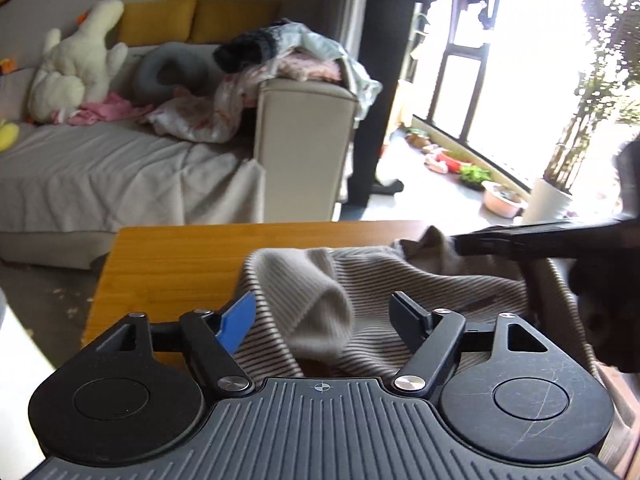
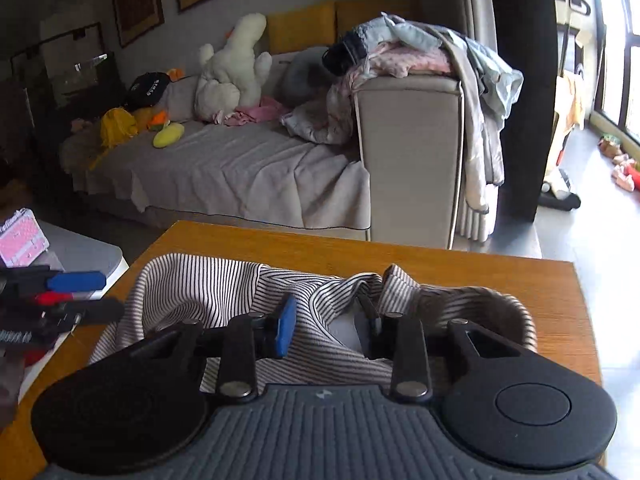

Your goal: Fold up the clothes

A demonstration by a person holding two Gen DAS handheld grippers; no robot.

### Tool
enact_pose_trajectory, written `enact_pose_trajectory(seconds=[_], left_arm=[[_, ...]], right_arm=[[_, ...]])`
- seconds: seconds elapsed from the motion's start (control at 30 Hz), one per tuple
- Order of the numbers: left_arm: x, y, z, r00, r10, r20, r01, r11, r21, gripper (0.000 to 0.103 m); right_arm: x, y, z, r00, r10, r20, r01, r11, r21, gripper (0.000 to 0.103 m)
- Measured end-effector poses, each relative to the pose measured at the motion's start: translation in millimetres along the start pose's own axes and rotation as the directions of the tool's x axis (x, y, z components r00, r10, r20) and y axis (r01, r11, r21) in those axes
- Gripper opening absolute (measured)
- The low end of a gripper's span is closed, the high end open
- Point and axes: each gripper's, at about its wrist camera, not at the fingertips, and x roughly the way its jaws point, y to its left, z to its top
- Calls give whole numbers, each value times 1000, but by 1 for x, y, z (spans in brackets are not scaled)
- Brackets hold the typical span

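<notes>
A striped beige and white garment (image 1: 400,280) lies bunched on the wooden table (image 1: 168,264). My left gripper (image 1: 324,320) is open, its fingers wide apart on either side of a cream ribbed cuff (image 1: 316,312) near the garment's left edge. The garment (image 2: 208,288) also shows in the right wrist view on the table (image 2: 460,268). My right gripper (image 2: 328,324) is open over a fold at its middle, fingers apart with cloth between and under them. The right gripper's dark body (image 1: 560,240) reaches in from the right in the left wrist view.
A grey-covered sofa (image 2: 240,176) stands beyond the table with a white plush toy (image 2: 232,68) and a heap of clothes (image 2: 400,52) on its arm. A side table (image 2: 80,252) with a pink case (image 2: 20,236) stands at the left. Bright balcony doors (image 1: 520,80) are at the right.
</notes>
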Motion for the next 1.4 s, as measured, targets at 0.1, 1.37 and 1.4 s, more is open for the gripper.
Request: enact_pose_trajectory(seconds=[0.1, 1.37, 1.4], left_arm=[[27, -1, -10, 998, -49, -35, 49, 999, -4, 83], [18, -87, -91, 994, -55, -99, 69, 986, 150, 102], [10, -90, -95, 993, -63, -101, 79, 984, 157, 102]], right_arm=[[58, -13, 4, 994, 39, -103, -22, 987, 160, 39], [-72, 12, -139, 994, -108, -13, 101, 958, -268, 37], [-78, 18, -136, 994, -111, -4, 105, 952, -286, 34]])
